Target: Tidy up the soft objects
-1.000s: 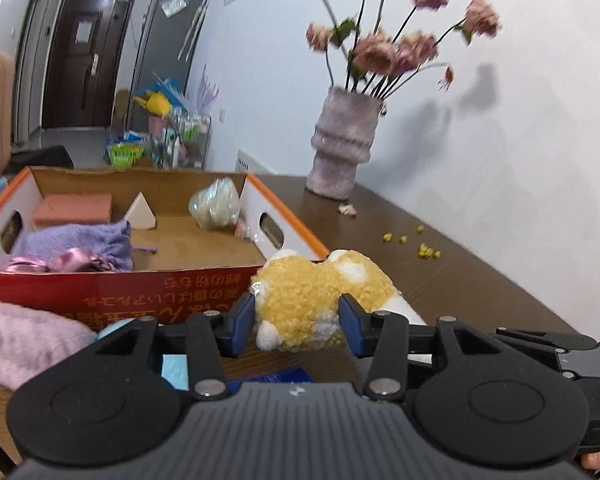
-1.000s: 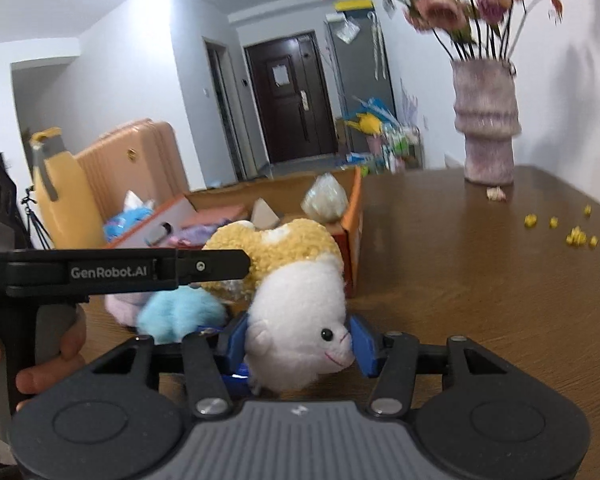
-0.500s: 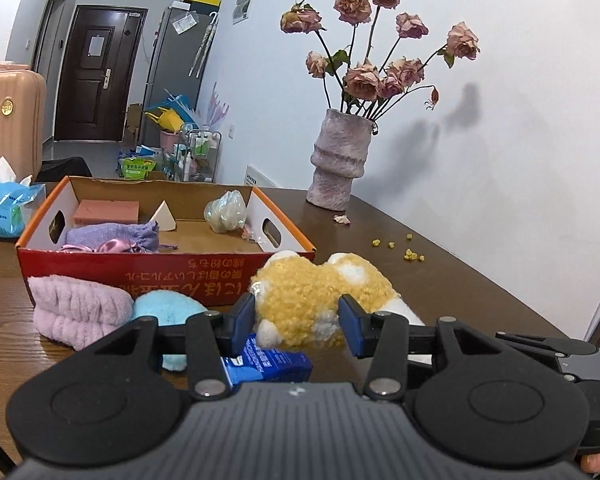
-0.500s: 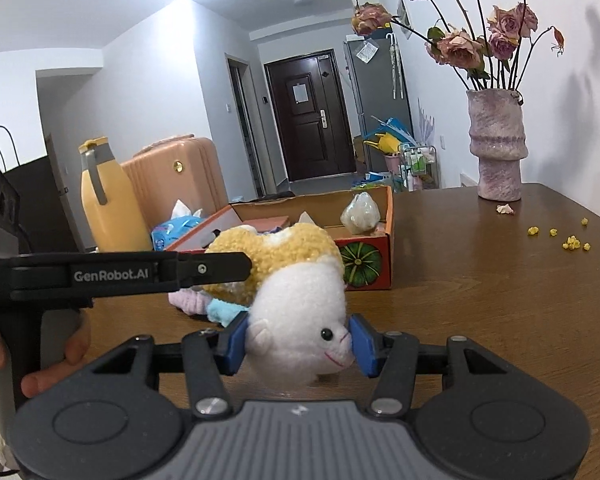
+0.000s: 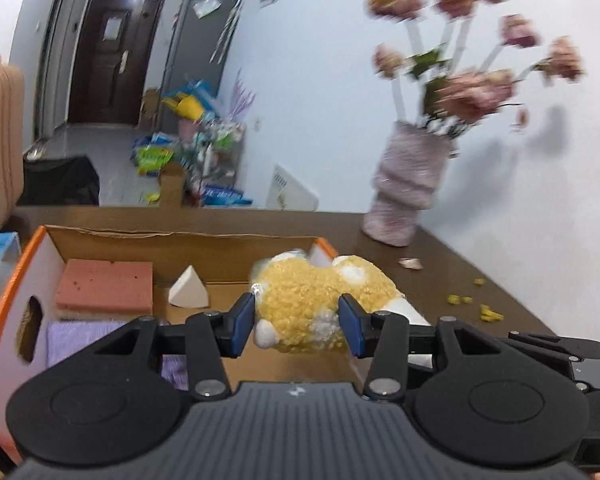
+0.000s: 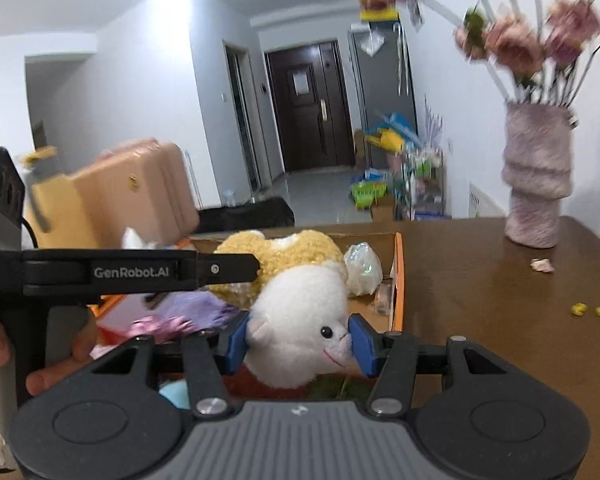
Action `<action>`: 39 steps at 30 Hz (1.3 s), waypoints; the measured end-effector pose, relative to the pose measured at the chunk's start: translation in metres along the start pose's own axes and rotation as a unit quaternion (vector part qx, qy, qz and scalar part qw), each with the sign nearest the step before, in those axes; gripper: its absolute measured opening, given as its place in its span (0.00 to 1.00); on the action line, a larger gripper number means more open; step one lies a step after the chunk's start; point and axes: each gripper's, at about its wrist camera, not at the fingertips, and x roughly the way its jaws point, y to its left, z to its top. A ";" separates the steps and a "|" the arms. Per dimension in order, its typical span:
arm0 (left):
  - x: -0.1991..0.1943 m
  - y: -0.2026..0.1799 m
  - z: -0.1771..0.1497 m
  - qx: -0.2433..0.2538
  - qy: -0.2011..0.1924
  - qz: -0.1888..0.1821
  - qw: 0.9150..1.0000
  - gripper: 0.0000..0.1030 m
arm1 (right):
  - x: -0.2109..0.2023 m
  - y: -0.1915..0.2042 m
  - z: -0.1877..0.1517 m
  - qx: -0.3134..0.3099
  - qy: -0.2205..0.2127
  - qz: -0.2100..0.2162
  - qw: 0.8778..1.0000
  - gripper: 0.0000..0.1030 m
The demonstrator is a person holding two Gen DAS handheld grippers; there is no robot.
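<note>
One legible marking is noted: "GenRobot.AI" in pale letters on the black side bar of the left gripper (image 6: 140,271), at the left middle of the right wrist view. Papers on the dark door (image 6: 302,84) and on the tall grey cabinet (image 6: 384,80) at upper centre are too blurred to read. The left wrist view yields no readable text.

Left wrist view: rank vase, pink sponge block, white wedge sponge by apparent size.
1. Vase, though blurred and farther from the camera.
2. Pink sponge block in the cardboard box.
3. White wedge sponge, clearly smallest.
</note>
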 end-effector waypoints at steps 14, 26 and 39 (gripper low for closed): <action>0.084 0.016 0.000 -0.013 0.072 0.019 0.997 0.46 | 0.094 0.015 -0.004 -0.087 0.065 -0.105 0.989 0.55; -0.068 0.023 0.036 0.047 -0.050 0.134 0.989 0.69 | 0.005 0.005 0.055 -0.069 -0.007 -0.079 0.994 0.72; -0.187 0.007 0.002 0.049 -0.116 0.241 0.962 0.88 | -0.097 0.026 0.058 -0.071 -0.095 -0.059 0.991 0.80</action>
